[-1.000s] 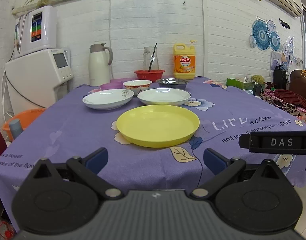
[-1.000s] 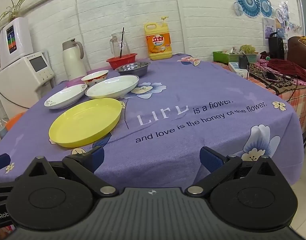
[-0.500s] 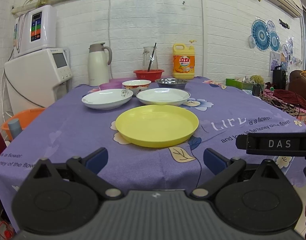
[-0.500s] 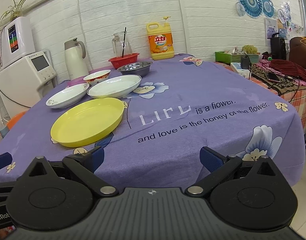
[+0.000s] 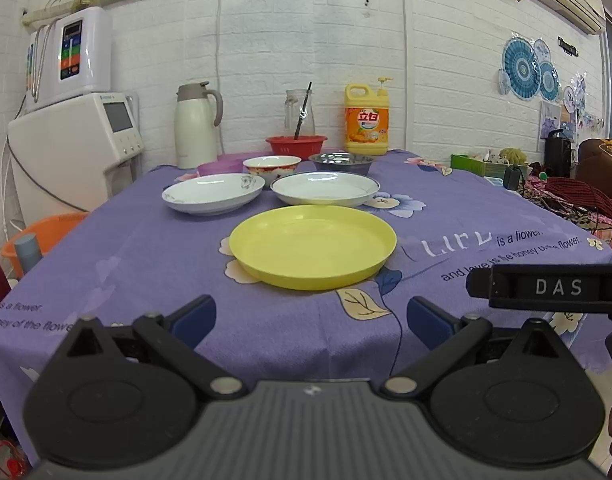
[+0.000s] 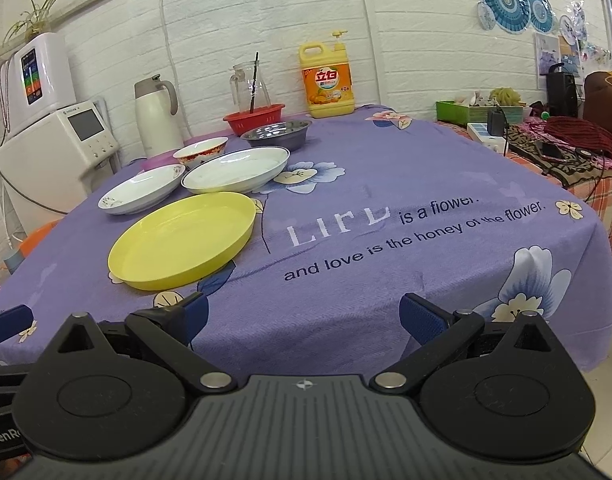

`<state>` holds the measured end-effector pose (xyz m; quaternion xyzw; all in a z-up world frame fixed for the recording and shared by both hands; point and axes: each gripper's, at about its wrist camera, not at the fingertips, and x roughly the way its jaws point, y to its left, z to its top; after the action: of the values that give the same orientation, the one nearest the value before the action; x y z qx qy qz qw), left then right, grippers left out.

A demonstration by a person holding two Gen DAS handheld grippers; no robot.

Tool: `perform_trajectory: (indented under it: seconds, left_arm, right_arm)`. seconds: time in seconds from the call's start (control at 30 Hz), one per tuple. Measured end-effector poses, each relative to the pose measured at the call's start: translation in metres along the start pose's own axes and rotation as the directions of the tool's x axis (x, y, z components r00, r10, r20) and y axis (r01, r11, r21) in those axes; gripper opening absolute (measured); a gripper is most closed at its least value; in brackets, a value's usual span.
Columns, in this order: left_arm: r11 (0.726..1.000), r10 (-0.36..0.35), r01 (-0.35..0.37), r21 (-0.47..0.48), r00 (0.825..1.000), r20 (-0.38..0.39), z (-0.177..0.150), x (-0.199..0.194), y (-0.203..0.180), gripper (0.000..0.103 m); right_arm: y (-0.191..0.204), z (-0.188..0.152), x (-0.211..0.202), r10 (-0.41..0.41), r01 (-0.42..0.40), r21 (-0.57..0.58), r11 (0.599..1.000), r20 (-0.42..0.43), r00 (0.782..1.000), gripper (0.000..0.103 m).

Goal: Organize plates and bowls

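Observation:
A yellow plate [image 5: 313, 245] [image 6: 182, 240] lies on the purple tablecloth nearest me. Behind it lie a white plate with a flower mark [image 5: 213, 197] [image 6: 142, 193] and a blue-rimmed white plate [image 5: 325, 188] [image 6: 236, 169]. Further back stand a red-patterned bowl [image 5: 271, 167] [image 6: 201, 152], a steel bowl [image 5: 340, 161] [image 6: 276, 133] and a purple dish [image 5: 220, 167]. My left gripper [image 5: 310, 320] is open and empty at the table's front edge, short of the yellow plate. My right gripper [image 6: 302, 316] is open and empty, to the right of the yellow plate.
At the back stand a thermos jug [image 5: 195, 125], a red basin [image 5: 296, 145] with a glass jug, and a yellow detergent bottle [image 5: 366, 120]. A white appliance [image 5: 74, 148] stands left of the table. A cluttered side table [image 6: 553, 148] is on the right.
The right gripper has drifted slightly right, so the scene shifts a little leftward-to-centre in its view. The left view has barely changed. Both grippers stay open.

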<state>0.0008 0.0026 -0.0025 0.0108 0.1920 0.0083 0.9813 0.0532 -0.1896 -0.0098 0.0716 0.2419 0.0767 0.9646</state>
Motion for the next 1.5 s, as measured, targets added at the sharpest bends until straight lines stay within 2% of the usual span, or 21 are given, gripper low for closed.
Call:
perform_trajectory:
  seconds: [0.83, 1.17, 1.33, 1.5]
  left_arm:
    - [1.000, -0.011, 0.011, -0.006, 1.000, 0.005, 0.000, -0.001, 0.000, 0.101]
    - [1.000, -0.015, 0.015, -0.017, 1.000, -0.001, 0.004, 0.005, 0.011, 0.101]
    - [0.999, -0.009, 0.007, -0.040, 0.999, -0.044, 0.006, 0.021, 0.018, 0.101]
    - [0.999, -0.034, 0.032, -0.037, 0.997, -0.073, 0.014, 0.031, 0.018, 0.101]
  right_arm:
    - [0.004, 0.000, -0.001, 0.014, -0.014, -0.001, 1.000, 0.003, 1.000, 0.103]
    - [0.004, 0.005, 0.005, 0.020, -0.020, 0.006, 1.000, 0.000, 1.000, 0.103]
    - [0.004, 0.011, 0.018, 0.019, -0.019, 0.020, 1.000, -0.006, 1.000, 0.103]
    - [0.005, 0.019, 0.028, 0.022, -0.022, 0.019, 1.000, -0.032, 0.999, 0.103]
